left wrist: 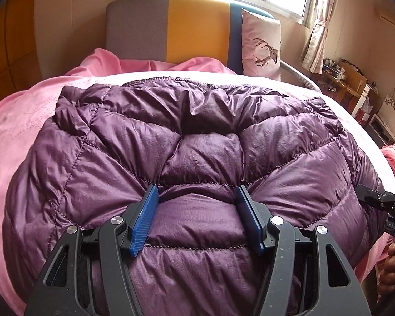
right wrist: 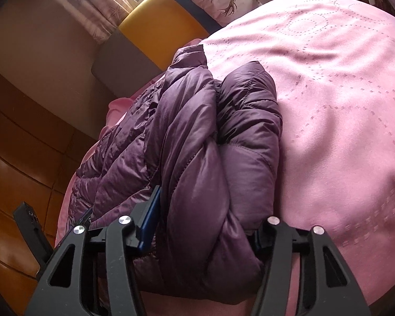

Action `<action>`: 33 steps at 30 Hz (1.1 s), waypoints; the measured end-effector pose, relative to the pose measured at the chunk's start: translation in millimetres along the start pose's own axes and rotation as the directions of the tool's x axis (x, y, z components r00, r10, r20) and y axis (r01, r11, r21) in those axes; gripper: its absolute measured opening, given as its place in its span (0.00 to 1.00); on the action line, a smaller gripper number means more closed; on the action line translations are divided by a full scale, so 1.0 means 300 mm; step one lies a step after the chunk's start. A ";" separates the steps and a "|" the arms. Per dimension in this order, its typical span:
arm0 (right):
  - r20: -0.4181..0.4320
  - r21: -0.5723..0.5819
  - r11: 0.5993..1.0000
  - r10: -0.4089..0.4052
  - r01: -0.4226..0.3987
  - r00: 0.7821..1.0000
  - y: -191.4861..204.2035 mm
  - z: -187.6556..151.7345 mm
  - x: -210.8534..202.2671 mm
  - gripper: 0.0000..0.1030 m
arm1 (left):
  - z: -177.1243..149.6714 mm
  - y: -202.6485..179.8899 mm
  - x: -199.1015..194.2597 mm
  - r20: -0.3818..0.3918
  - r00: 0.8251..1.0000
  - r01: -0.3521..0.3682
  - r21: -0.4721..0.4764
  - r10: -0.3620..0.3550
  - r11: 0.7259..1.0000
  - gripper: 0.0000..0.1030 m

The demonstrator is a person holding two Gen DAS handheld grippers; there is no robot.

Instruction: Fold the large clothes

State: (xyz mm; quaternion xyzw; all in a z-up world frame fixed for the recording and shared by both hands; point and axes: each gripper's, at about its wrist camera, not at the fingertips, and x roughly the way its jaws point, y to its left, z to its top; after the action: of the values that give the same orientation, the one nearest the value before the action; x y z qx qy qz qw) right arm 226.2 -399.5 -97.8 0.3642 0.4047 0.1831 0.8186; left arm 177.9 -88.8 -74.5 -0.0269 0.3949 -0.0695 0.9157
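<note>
A purple quilted down jacket (left wrist: 197, 137) lies spread on the pink bedspread (left wrist: 21, 137). My left gripper (left wrist: 197, 194) presses into the jacket's near part with its blue pads (left wrist: 142, 223) wide apart and a puffy fold bulging between them. My right gripper (right wrist: 205, 210) straddles a thick bunched roll of the jacket (right wrist: 213, 144) at its right edge; the fabric fills the gap between the jaws, the left blue pad (right wrist: 150, 221) shows and the right one is hidden. The right gripper also shows at the right edge of the left wrist view (left wrist: 381, 202).
A headboard (left wrist: 197, 26) in grey, yellow and blue stands at the far end, with a deer-print pillow (left wrist: 260, 44) against it. A window and curtains are behind. A desk with clutter (left wrist: 355, 87) stands to the right. Wooden floor (right wrist: 21, 158) lies left of the bed.
</note>
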 end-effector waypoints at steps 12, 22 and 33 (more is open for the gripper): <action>0.037 -0.181 0.983 0.036 -0.029 0.999 0.290 0.050 -0.067 0.27 | -0.004 0.034 0.018 -0.004 0.999 0.035 -0.016 -0.035 0.999 0.58; -0.012 -0.413 0.909 0.050 -0.050 0.999 0.707 0.035 0.010 0.27 | 0.015 0.112 0.004 -0.003 0.991 0.136 -0.066 -0.136 0.989 0.58; -0.097 -0.630 0.777 -0.059 -0.016 0.994 1.004 -0.163 0.248 0.27 | -0.015 0.535 -0.284 0.130 0.969 0.241 -0.282 -0.212 0.929 0.61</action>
State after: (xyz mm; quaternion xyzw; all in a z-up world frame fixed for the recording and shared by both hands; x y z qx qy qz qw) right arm 231.0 -132.2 67.3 0.0544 0.3693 0.3183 0.8714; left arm 133.8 82.6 -33.0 -0.2123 0.3502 -0.1135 0.9052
